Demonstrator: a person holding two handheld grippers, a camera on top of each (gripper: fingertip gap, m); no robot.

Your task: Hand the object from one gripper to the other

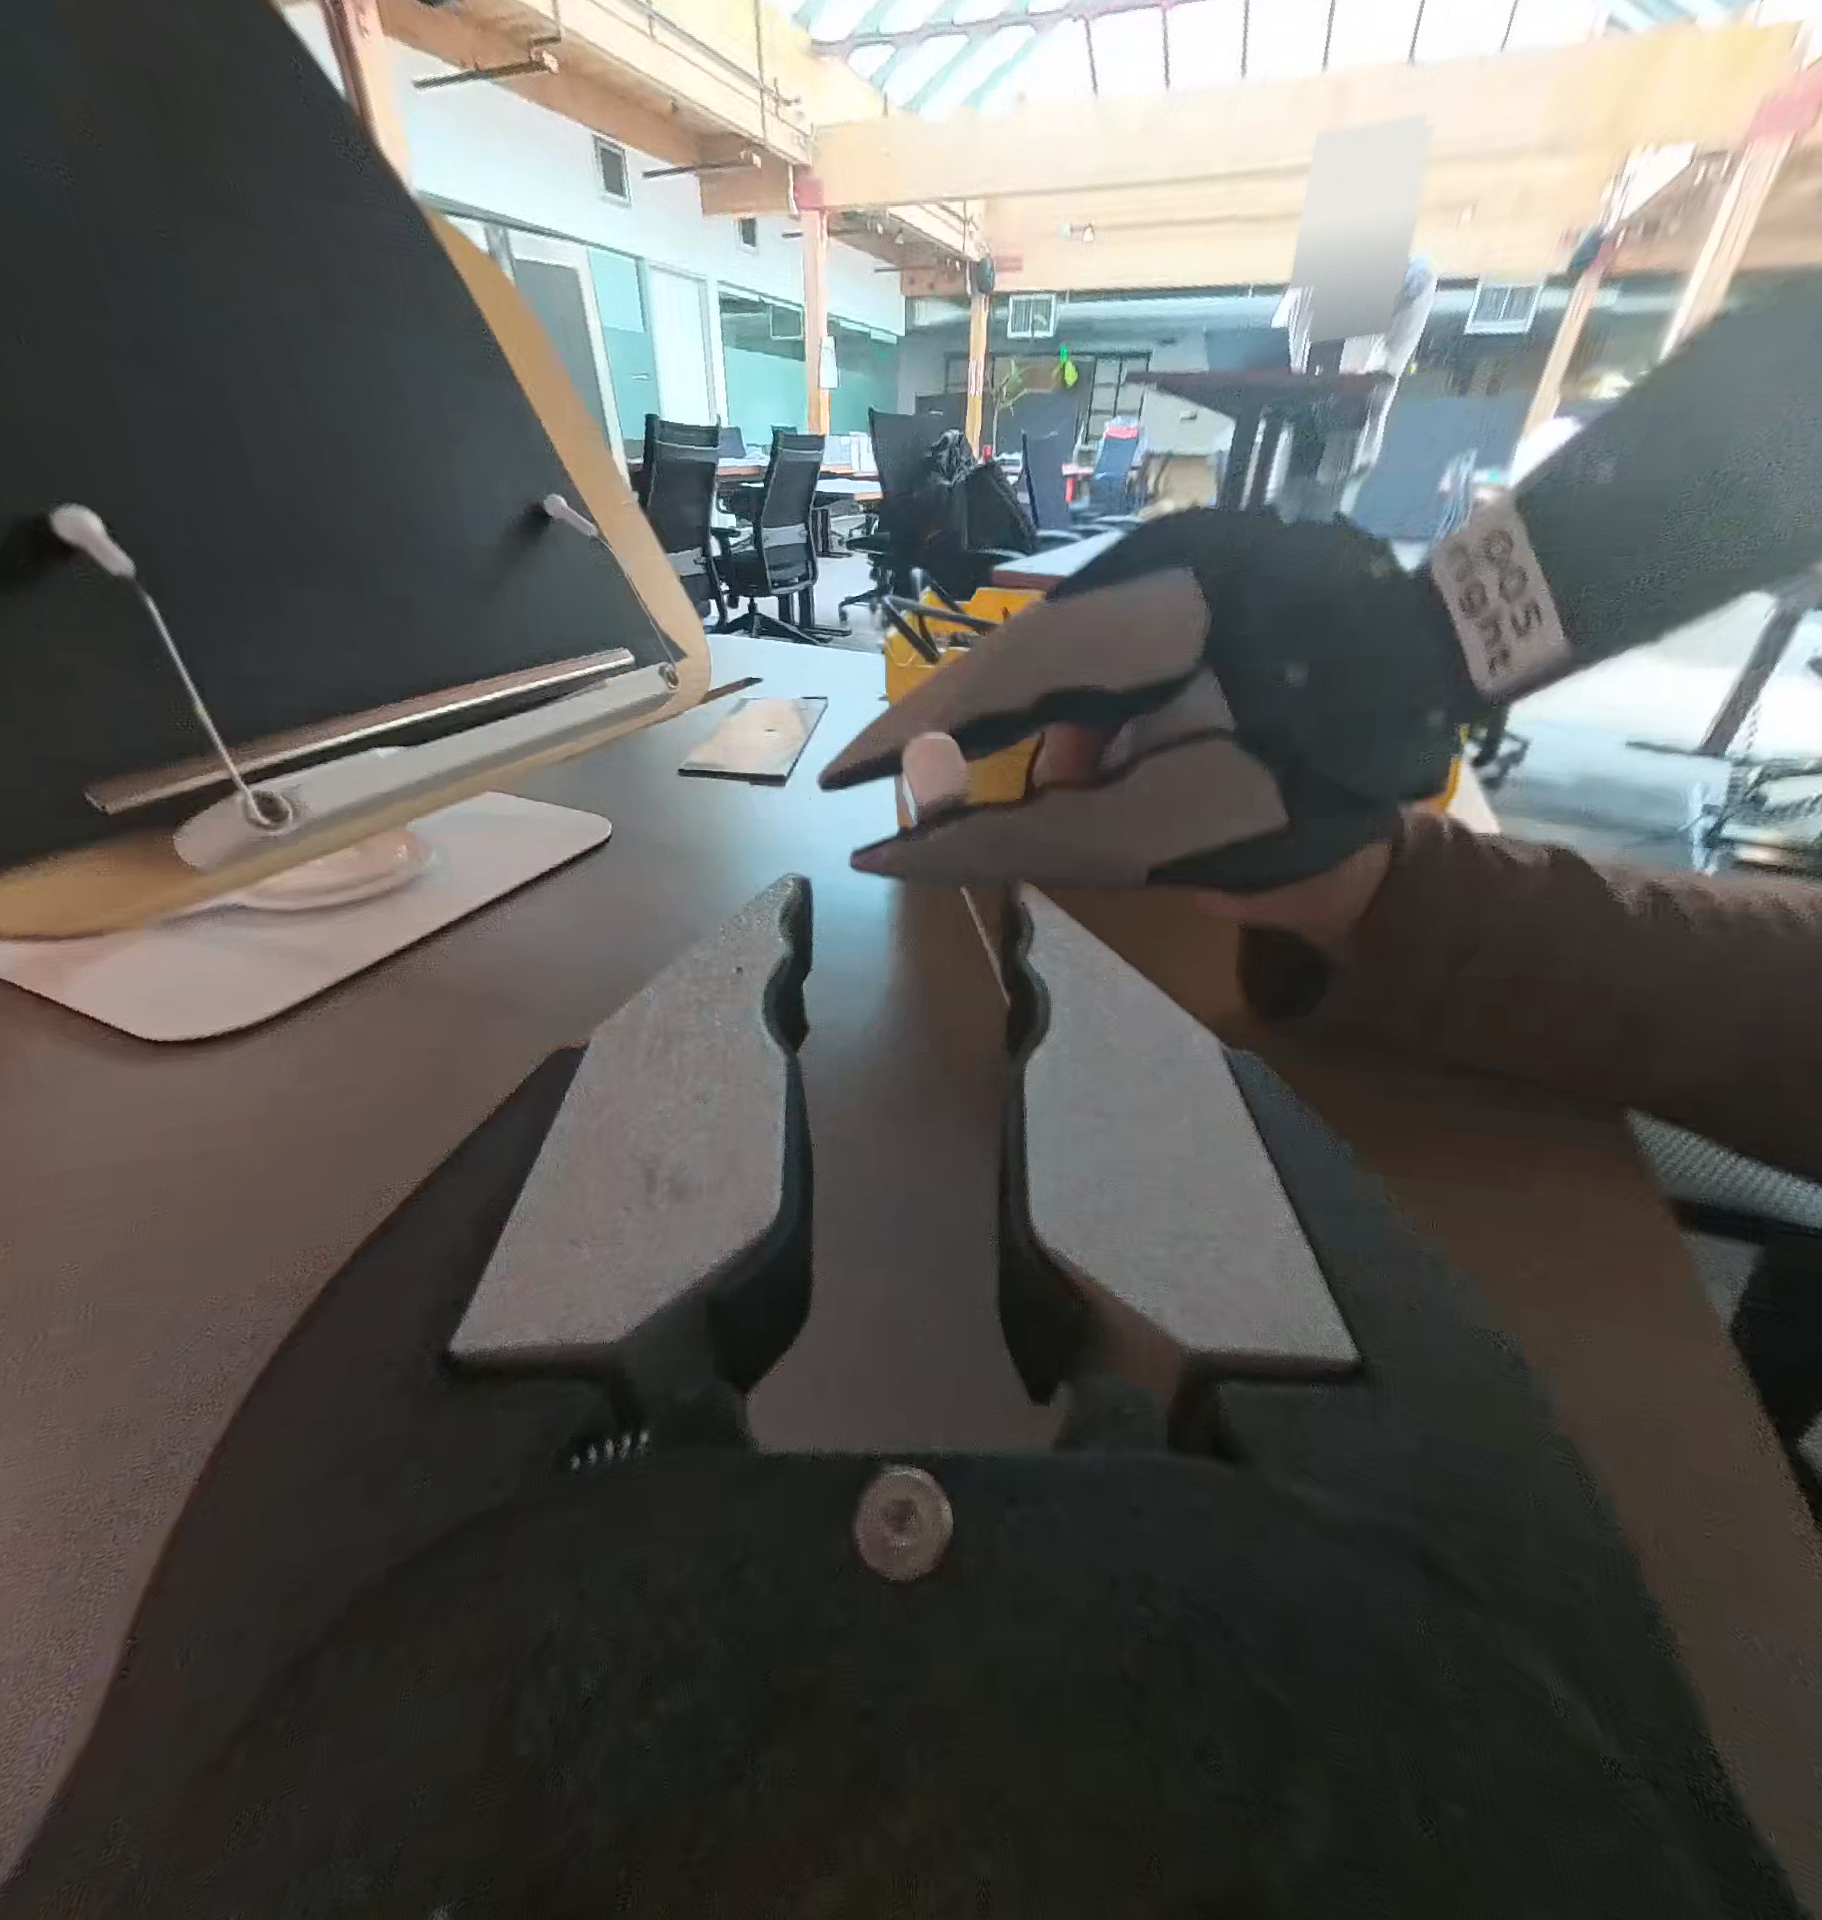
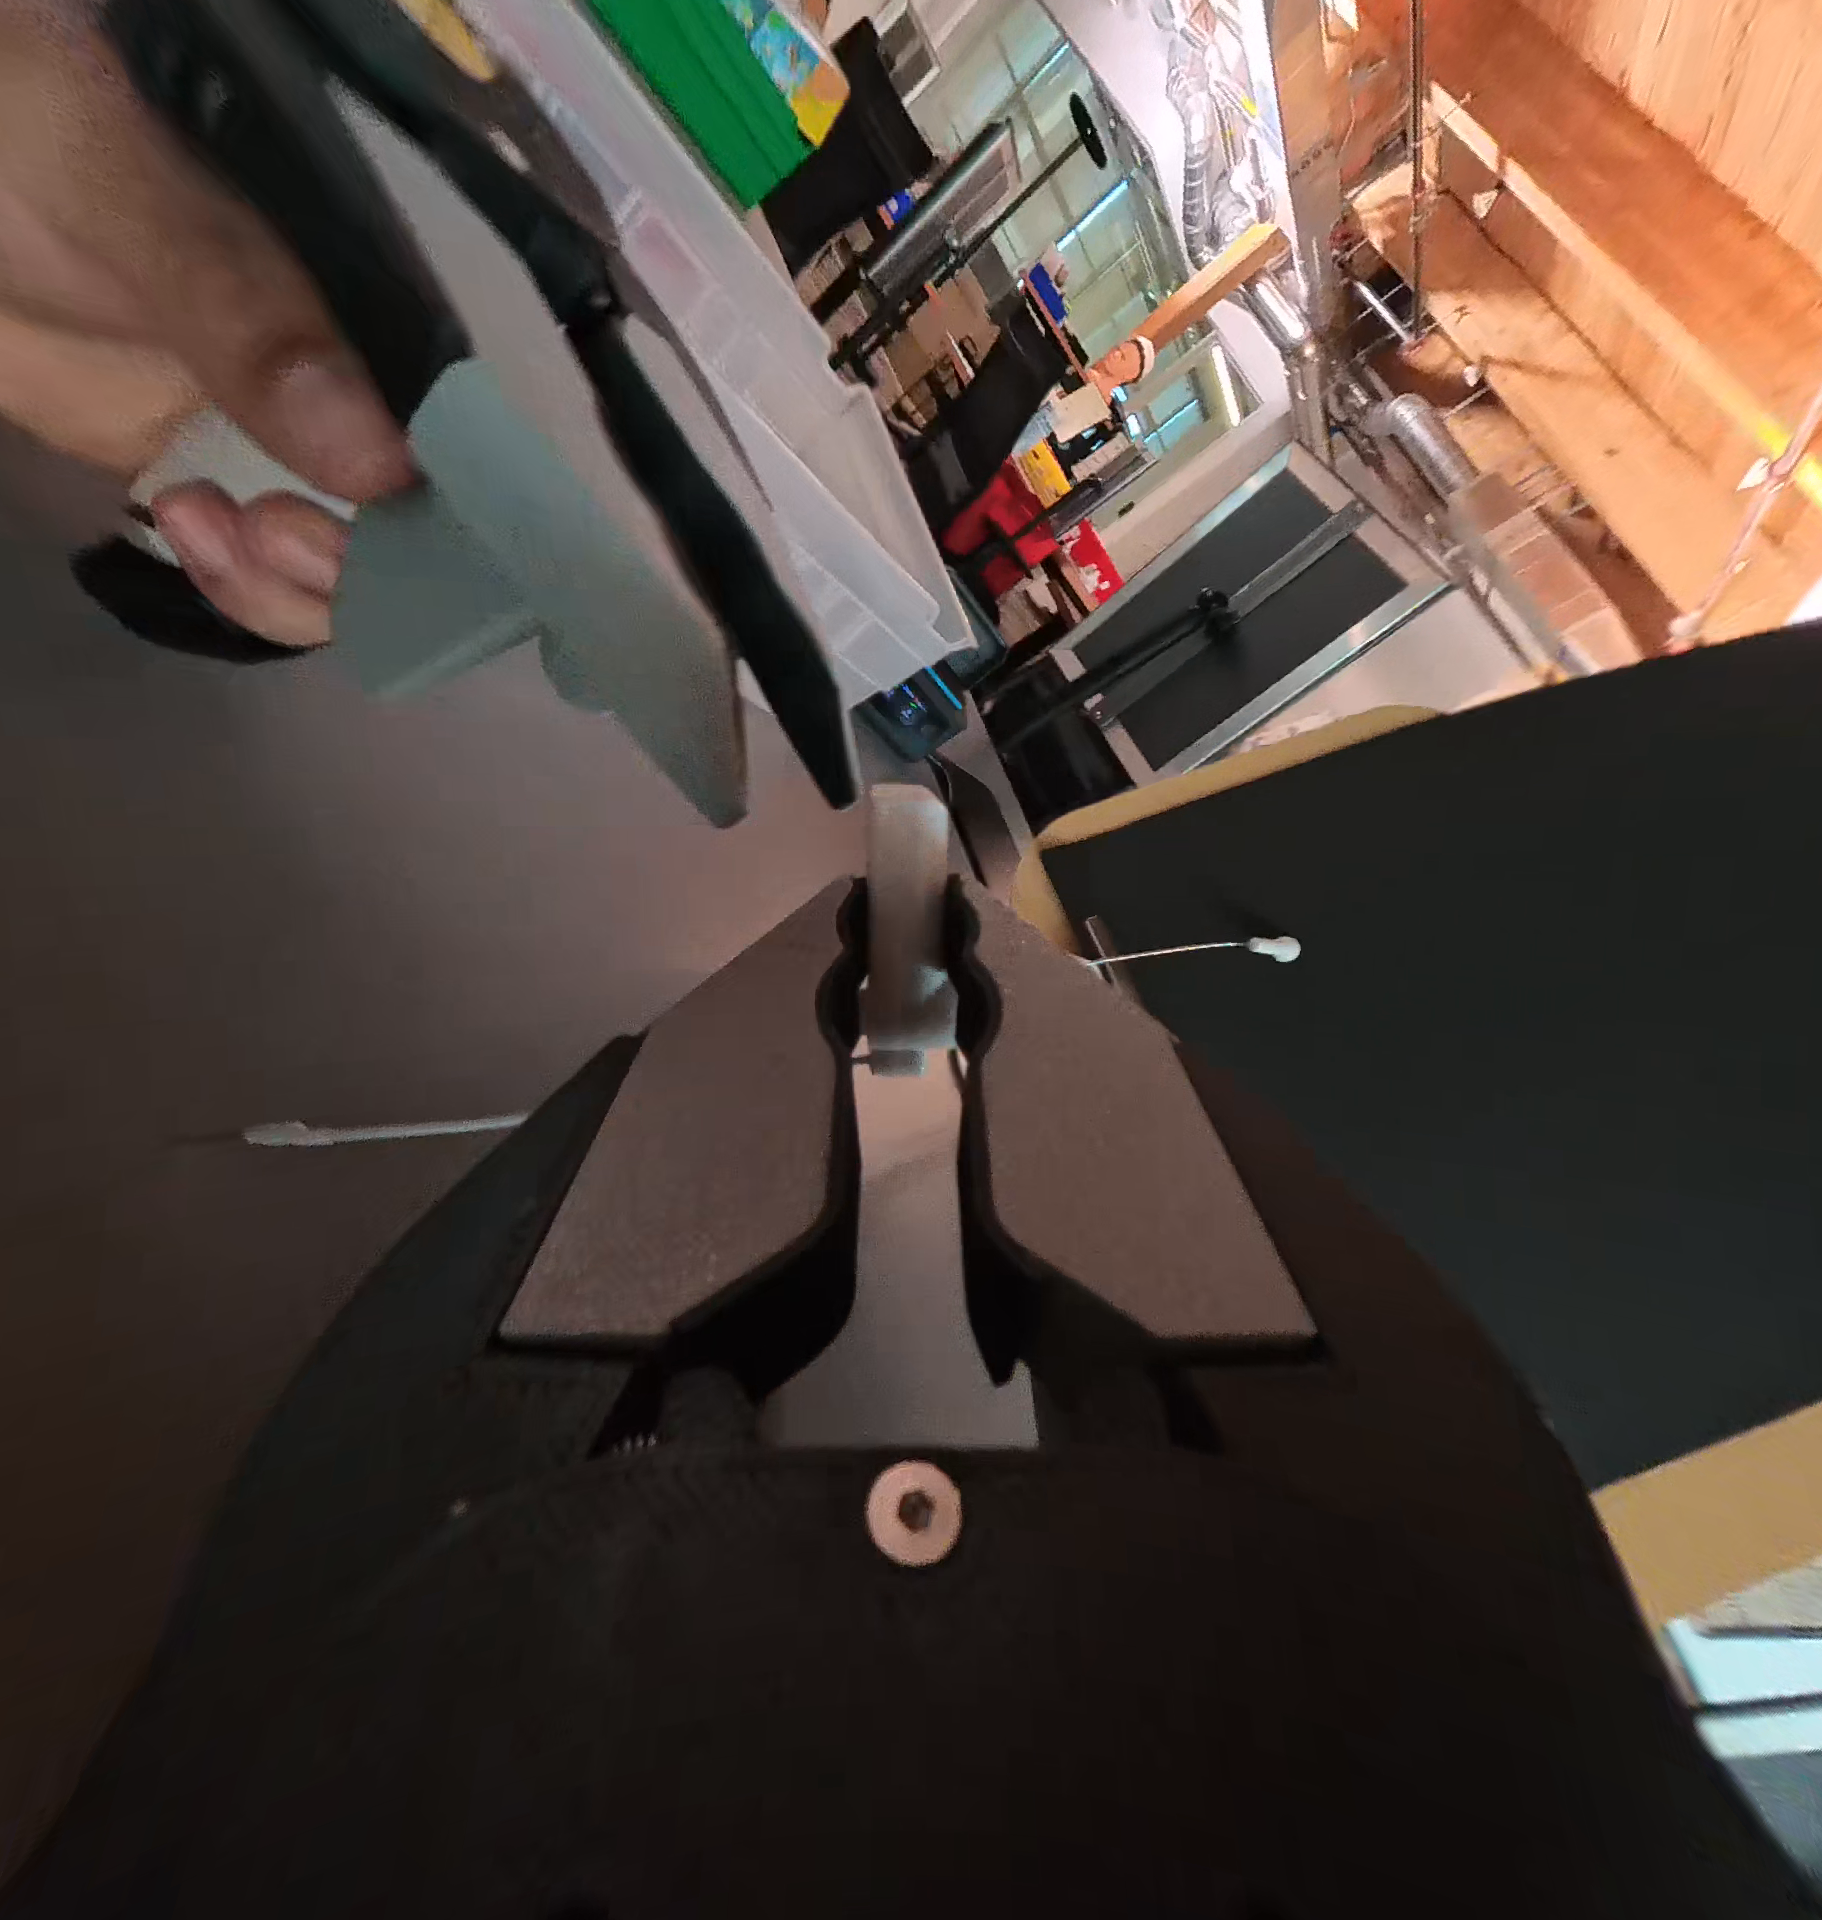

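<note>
**Handover: white piece in right claw**

Left wrist view: our left claw (image 1: 907,935) is spread and empty above the dark counter (image 1: 616,914). The right claw (image 1: 865,816) pinches a small white piece (image 1: 933,774). A yellow bin (image 1: 948,644) behind holds dark tools, mostly hidden.

Right wrist view: we see the piece (image 2: 902,914) pinched between the right claw's tips (image 2: 899,904); its shape is hard to make out. The left claw (image 2: 782,805) is blurred, just beside it.
</note>
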